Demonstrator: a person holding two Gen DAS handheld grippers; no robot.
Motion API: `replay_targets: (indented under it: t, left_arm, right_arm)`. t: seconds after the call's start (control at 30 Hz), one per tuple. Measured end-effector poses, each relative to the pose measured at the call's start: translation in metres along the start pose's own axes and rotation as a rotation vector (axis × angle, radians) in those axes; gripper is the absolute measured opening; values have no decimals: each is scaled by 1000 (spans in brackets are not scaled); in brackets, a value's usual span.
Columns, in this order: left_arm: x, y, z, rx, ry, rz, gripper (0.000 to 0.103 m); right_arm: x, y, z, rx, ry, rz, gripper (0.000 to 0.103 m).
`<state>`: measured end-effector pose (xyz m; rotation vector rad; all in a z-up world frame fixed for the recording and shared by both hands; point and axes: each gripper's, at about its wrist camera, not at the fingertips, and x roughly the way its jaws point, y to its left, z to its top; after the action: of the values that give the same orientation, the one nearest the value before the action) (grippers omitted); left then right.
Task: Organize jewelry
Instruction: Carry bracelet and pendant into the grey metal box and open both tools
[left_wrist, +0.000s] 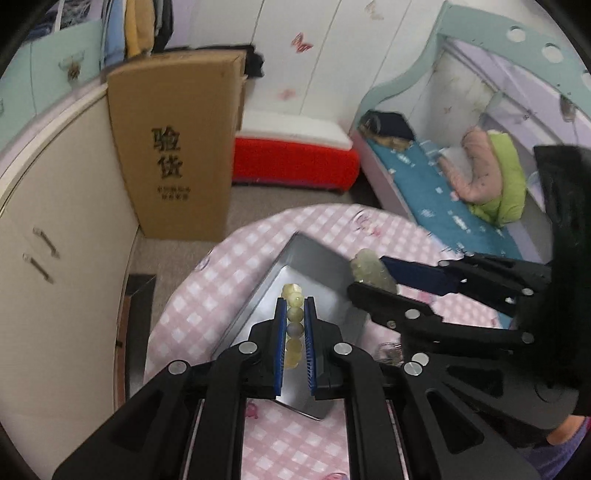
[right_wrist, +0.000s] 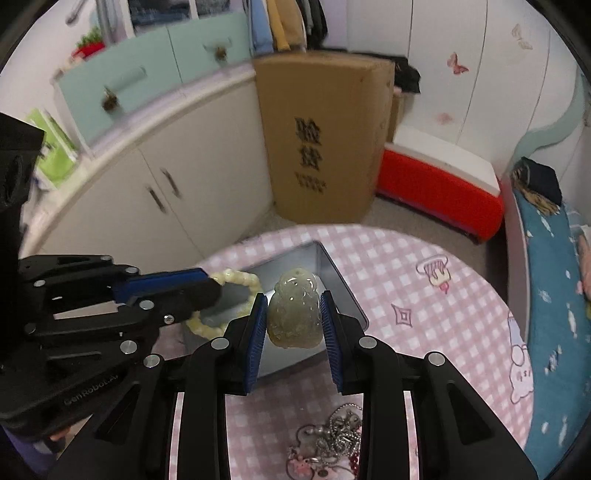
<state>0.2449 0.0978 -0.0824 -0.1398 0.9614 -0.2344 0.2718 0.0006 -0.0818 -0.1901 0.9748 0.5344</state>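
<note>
My left gripper (left_wrist: 294, 301) is shut on a pale yellow bead bracelet (left_wrist: 294, 325), which hangs over an open silver metal tin (left_wrist: 314, 254) on the round table. From the right wrist view the same bracelet (right_wrist: 236, 278) loops out of the left gripper (right_wrist: 216, 286) above the tin (right_wrist: 332, 266). A carved greenish jade pendant (right_wrist: 294, 308) sits between the blue pads of my right gripper (right_wrist: 294, 299), shut on it and held above the tin's right half. The pendant (left_wrist: 371, 271) and right gripper (left_wrist: 364, 275) also appear at the right of the left wrist view.
The round table carries a pink checked cloth (right_wrist: 424, 314). A tangle of silver chains and charms (right_wrist: 332, 443) lies near its front edge. Behind stand a tall cardboard box (right_wrist: 325, 136), white cabinets (right_wrist: 166, 184), a red stool (right_wrist: 439, 188) and a bed (left_wrist: 436, 199).
</note>
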Motion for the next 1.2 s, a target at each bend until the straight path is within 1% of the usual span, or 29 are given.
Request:
replay_targets:
  t: [0.13,0.27,0.37,0.6,0.67,0.77,0.8,0.9,0.97,1.03,1.1,1.13,1.2]
  left_arm:
    - [16,8,-3,-13,34,2,8]
    - [19,8,-5,-6,42,-3,8]
    - [23,8,-4,-4,48,8,8]
    - [26,12,-6,-27,63,17,8]
    - [26,14,-6,-32,68,22,10]
    - [23,17,-5,-42,58,39,21]
    - [22,18,-4,-51,53,41,26]
    - [18,21,-4,-78,49,16,32]
    - [16,21,-4,-82,40,27,38]
    - [12,21,-5,-86,23,61,55]
    - [6,21,-6,-94,4,55,62]
    - [3,19,-5,-96,-2,50,65]
    - [-2,14,-5,-89,-16,52,67]
  right_arm:
    - [19,-2,-1,5,46,2,30]
    - [29,-5,0,6,70,9,30]
    - [34,-3,-2,-7,88,2,30]
    - [41,0,-5,-16,104,-1,30]
    - [40,0,-4,-16,101,-3,30]
    - [38,-1,-4,-14,98,-9,30]
    - [38,-2,-4,-13,96,-10,30]
    - [34,-2,-4,-9,84,-10,30]
    - [31,-4,-4,-3,77,-13,31]
    - [25,-7,-5,9,64,-7,31]
    - [18,-9,-6,19,51,0,31]
    - [14,-10,-6,19,43,-3,31]
    - [5,-11,-9,19,28,-8,33]
